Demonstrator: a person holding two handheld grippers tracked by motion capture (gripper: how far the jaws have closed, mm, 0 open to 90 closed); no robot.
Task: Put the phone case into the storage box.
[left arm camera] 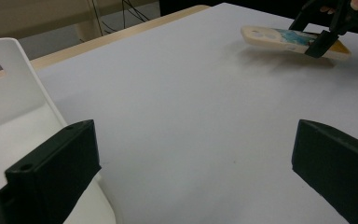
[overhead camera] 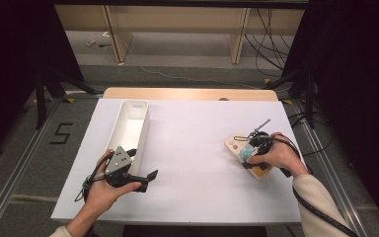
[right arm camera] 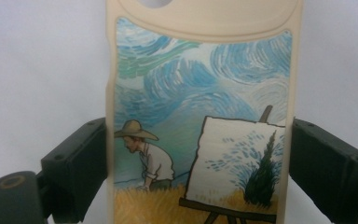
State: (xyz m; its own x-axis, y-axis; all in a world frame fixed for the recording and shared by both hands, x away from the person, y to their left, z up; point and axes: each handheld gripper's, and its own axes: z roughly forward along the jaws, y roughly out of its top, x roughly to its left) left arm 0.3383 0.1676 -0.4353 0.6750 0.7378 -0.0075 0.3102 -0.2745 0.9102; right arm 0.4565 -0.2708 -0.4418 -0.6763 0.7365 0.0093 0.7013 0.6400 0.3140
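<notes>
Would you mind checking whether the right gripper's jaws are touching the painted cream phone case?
Touching: the right gripper view shows both jaws flush against the phone case's long edges.

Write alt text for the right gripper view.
A cream phone case printed with a painter at an easel under a swirling blue sky sits between the right tongs, whose black jaws touch its two long edges. Behind it is the white table.

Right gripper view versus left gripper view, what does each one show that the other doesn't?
The right gripper view alone shows the phone case print: swirled blue sky, a painter in a straw hat, an easel. The left gripper view alone shows the white bin, the table's wooden edge, and the left gripper with its jaws apart over bare table. Both show the case between the right gripper jaws, which press its sides.
</notes>
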